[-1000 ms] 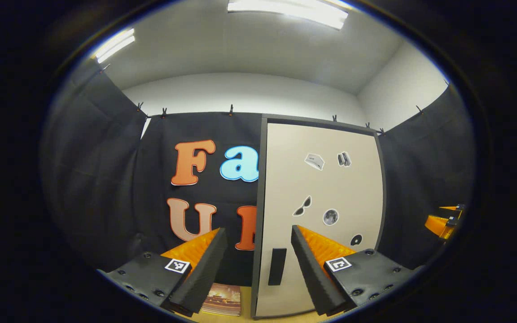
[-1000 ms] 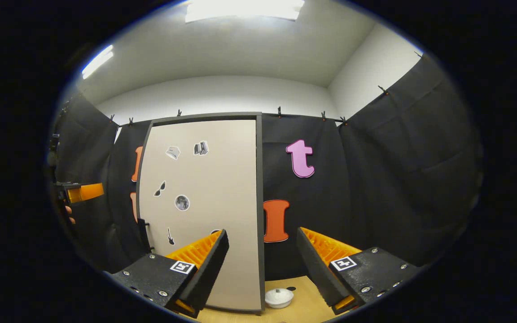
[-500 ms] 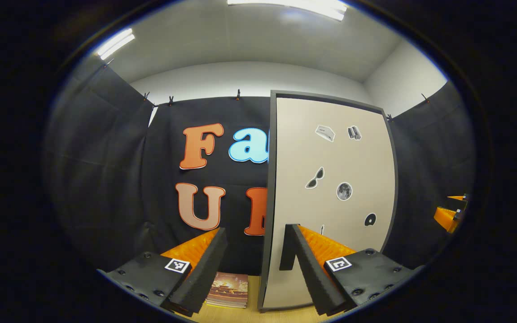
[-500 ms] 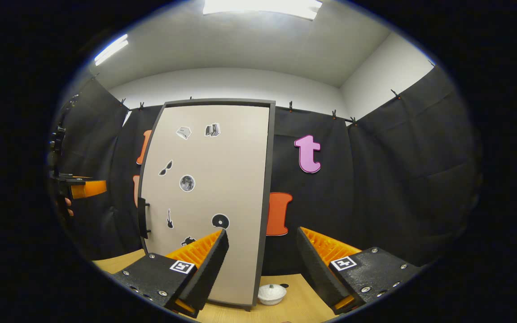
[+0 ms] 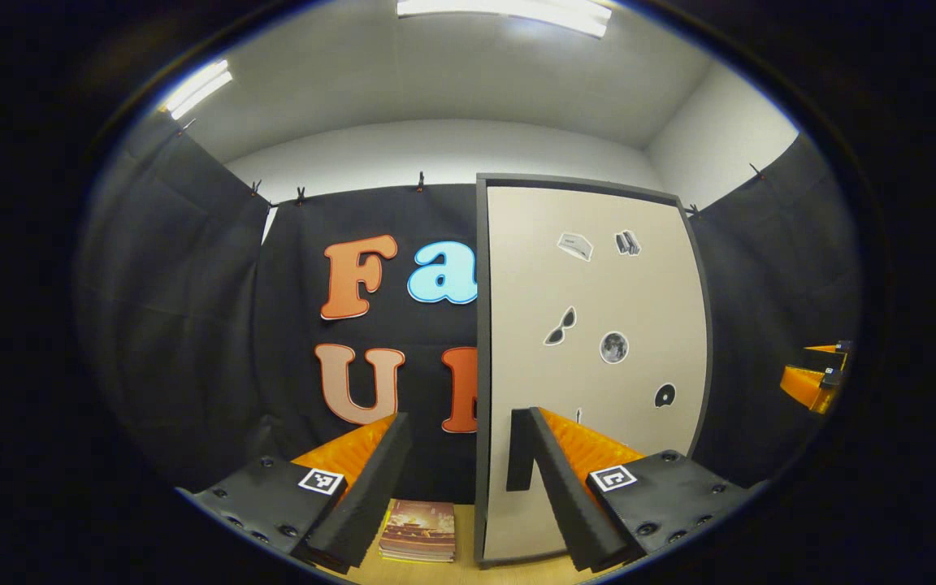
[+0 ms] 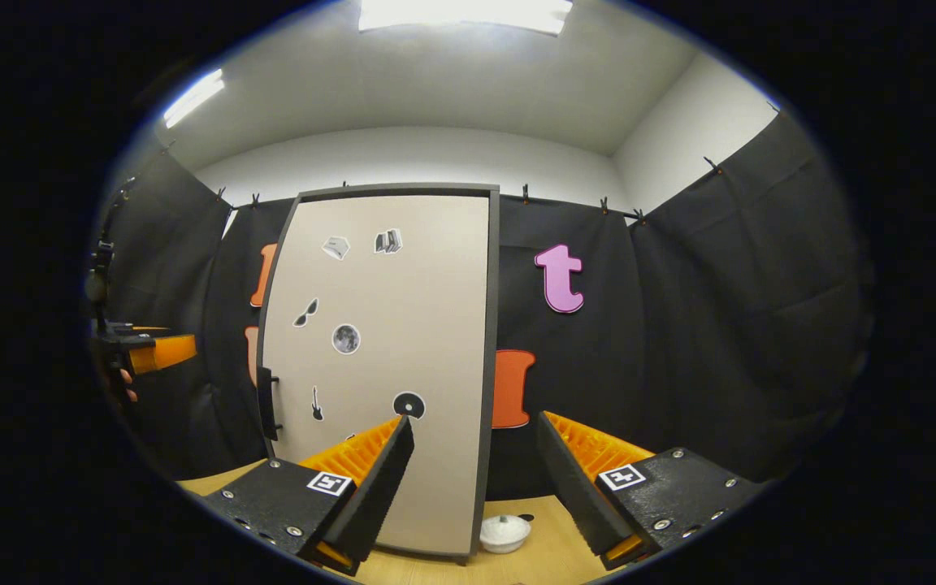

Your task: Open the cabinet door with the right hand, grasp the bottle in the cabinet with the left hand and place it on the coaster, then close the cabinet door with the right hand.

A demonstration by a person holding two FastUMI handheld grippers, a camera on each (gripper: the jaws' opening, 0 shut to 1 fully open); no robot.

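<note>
Facing the shut cabinet door (image 6: pixel 379 366), the right gripper (image 6: pixel 472 463) is held released; the upright door handle (image 6: pixel 266 402) lies left of its jaws. The left gripper (image 5: pixel 460 459) is likewise released. The bottle is hidden.

Cabinet door (image 5: pixel 598 366) shut flat, so whatever sits behind it stays hidden. Dark handle (image 5: pixel 519 451) half covered by a finger of the left gripper (image 5: pixel 465 487). Stickers (image 6: pixel 345 339) on the door too small to make out properly, and the lowest ones tucked behind a finger of the right gripper (image 6: pixel 474 491). Booklet (image 5: pixel 419 530) on the table (image 6: pixel 549 556) cut off at the bottom rim, cover too blurry to tell. Small white lidded dish (image 6: pixel 504 532) with a dark spot just behind it, too tiny to identify. Far gripper at the right rim of the left gripper view clipped by the edge.
</note>
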